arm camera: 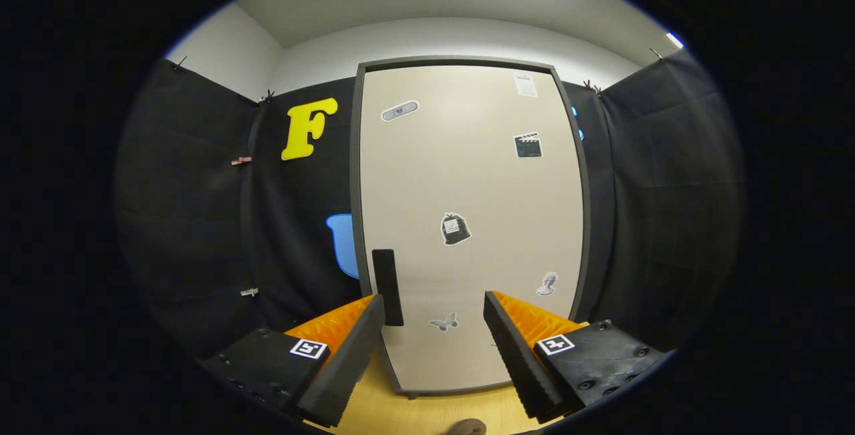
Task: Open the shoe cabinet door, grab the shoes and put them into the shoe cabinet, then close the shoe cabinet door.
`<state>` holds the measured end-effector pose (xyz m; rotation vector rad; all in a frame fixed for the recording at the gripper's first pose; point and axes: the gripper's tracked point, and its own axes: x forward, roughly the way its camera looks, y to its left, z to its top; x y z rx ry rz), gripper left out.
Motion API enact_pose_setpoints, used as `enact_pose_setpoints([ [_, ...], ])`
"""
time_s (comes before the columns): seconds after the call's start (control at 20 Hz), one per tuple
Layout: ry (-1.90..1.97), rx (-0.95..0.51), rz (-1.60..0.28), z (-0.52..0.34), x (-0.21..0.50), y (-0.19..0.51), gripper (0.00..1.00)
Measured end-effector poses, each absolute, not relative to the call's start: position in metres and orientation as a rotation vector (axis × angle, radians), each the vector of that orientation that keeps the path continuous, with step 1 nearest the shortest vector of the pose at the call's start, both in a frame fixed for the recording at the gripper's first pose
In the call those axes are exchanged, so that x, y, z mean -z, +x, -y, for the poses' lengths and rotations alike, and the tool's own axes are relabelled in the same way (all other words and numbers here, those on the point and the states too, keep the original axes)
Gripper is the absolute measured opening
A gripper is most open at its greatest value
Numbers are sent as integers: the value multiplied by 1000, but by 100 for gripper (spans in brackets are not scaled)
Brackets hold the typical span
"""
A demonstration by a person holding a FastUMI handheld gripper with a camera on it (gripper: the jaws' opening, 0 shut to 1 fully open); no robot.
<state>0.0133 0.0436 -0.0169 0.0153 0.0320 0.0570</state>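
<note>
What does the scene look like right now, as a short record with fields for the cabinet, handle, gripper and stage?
cabinet door: shut, facing the gripper, stickers on it
handle: dark upright bar near the door's left edge, just beyond one finger's tip
gripper: open, fingers apart, pointing at the door, holding nothing
floor: wood, cabinet stands on it
stage: door not yet opened

recording booth, black cloth walls (194, 221) (clipped up), shoe cabinet (467, 221)

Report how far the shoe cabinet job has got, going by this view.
Done: nothing visible; the cabinet door is shut. In hand: the gripper is open and holds nothing, the dark handle just ahead of its left finger. Left: open the door, load the shoes, close it.
</note>
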Motion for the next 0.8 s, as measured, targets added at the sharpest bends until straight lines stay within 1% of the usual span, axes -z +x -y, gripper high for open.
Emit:
enact_pose_setpoints([
  [0.45,31,-92,-80,-96,44,68,98],
  [0.8,23,-61,-102,-106,66,125,98],
])
